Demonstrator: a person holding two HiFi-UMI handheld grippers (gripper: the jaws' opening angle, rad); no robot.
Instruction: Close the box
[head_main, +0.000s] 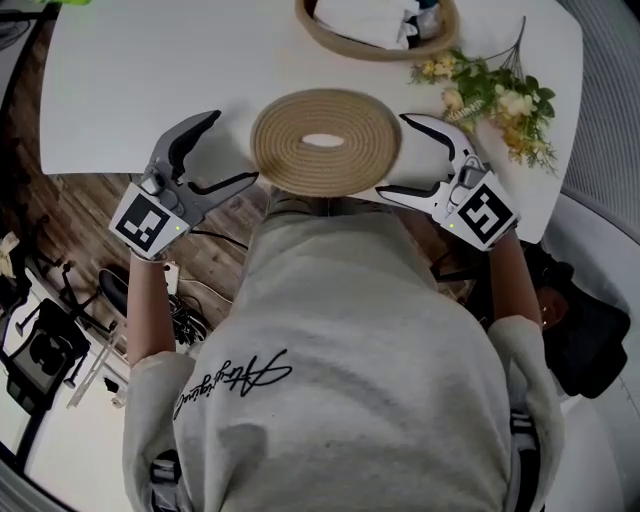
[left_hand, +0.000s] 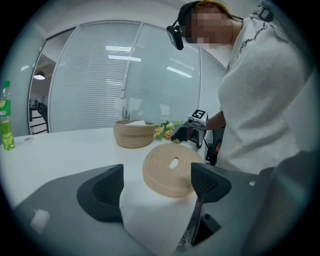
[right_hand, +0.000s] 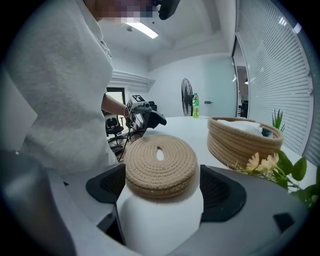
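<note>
The woven lid (head_main: 325, 140) lay flat on the white counter (head_main: 140, 70) near its front edge, well apart from the open basket (head_main: 335, 45) farther back. The left gripper (head_main: 233, 147) and right gripper (head_main: 392, 155) flanked the lid, their fingers spread wide and holding nothing.

Flowers (head_main: 495, 100) and seemingly a green bottle (left_hand: 6, 117) rest on the table (head_main: 130, 90).
</note>
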